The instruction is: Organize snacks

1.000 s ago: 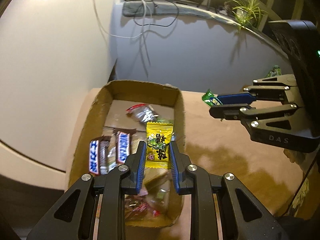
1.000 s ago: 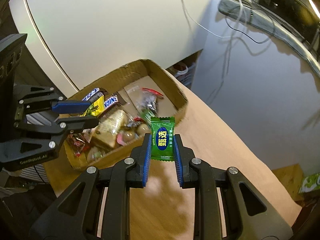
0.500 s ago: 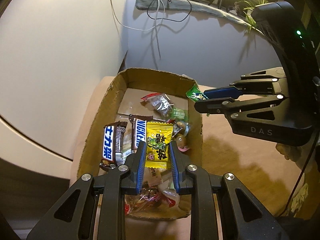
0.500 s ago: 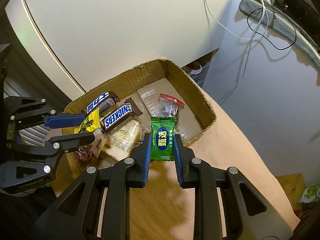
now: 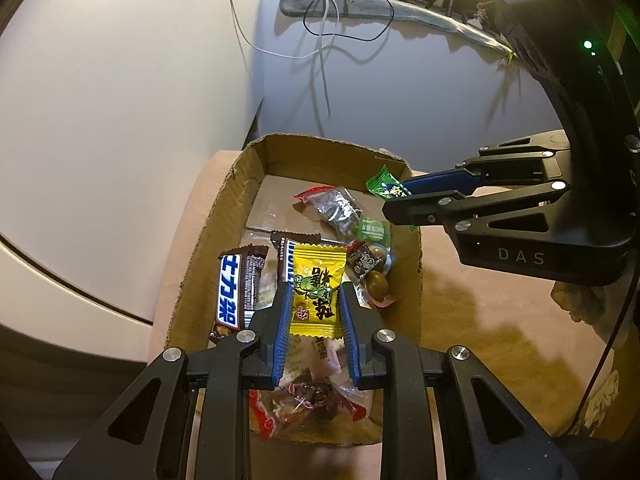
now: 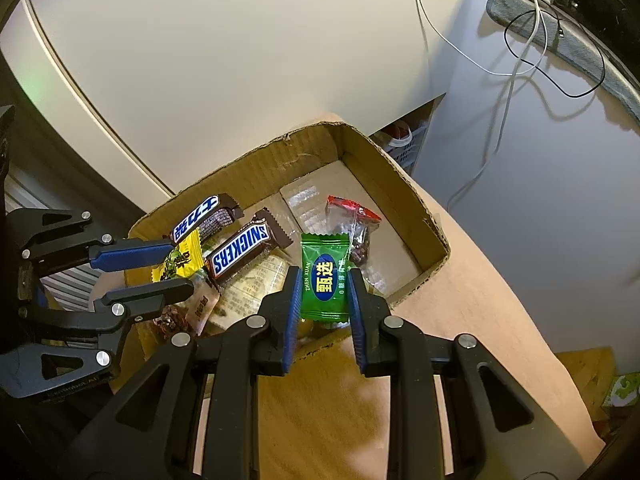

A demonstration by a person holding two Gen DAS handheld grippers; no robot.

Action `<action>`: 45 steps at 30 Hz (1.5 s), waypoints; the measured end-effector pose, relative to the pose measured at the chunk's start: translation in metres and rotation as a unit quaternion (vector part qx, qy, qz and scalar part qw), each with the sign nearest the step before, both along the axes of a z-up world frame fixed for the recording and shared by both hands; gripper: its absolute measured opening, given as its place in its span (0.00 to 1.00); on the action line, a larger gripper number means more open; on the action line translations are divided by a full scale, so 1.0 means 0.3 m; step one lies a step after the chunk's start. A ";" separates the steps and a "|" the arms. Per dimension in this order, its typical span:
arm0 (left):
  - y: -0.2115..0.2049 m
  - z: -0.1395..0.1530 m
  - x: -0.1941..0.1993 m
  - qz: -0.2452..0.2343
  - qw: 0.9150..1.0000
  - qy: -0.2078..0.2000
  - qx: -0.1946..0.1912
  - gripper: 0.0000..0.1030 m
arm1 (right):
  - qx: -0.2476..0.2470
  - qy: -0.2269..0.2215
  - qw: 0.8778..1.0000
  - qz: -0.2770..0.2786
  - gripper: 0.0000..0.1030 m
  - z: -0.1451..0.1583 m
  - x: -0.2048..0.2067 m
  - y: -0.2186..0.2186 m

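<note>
Left gripper point(image 5: 314, 304) jaws grasp a yellow candy packet point(image 5: 317, 290) and right gripper point(image 6: 325, 294) jaws a green candy packet point(image 6: 325, 276), both above the cardboard box point(image 6: 404, 200) of snacks

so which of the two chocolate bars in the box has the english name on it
The bar lying nearer the middle of the box; its wrapper reads Snickers. The other bar, beside it toward the box's wall, has blue non-English lettering.

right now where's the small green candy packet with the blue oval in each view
Left wrist: green candy packet at centre right, pinched in the right gripper.
Right wrist: at centre, between its own blue pads.
Shared landmark: open cardboard box of snacks.
</note>
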State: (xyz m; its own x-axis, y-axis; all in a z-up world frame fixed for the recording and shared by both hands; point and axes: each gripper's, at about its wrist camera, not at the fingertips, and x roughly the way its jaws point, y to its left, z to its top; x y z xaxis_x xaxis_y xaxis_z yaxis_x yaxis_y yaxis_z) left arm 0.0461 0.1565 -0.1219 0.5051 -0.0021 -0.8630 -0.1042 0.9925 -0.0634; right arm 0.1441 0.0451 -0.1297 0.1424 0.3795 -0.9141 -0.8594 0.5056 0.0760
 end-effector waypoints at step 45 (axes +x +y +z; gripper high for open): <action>0.005 0.020 -0.019 0.033 0.998 -0.002 0.051 0.70 | 0.001 -0.026 0.999 -0.037 0.81 0.028 0.016 -0.086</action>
State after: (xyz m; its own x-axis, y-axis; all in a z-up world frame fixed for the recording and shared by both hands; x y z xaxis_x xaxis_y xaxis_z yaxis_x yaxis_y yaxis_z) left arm 0.0403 0.1580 -0.1160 0.5050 0.1197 -0.8548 -0.1705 0.9847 0.0372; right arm 0.1489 0.0194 -0.1213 0.2182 0.3674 -0.9041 -0.8225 0.5678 0.0323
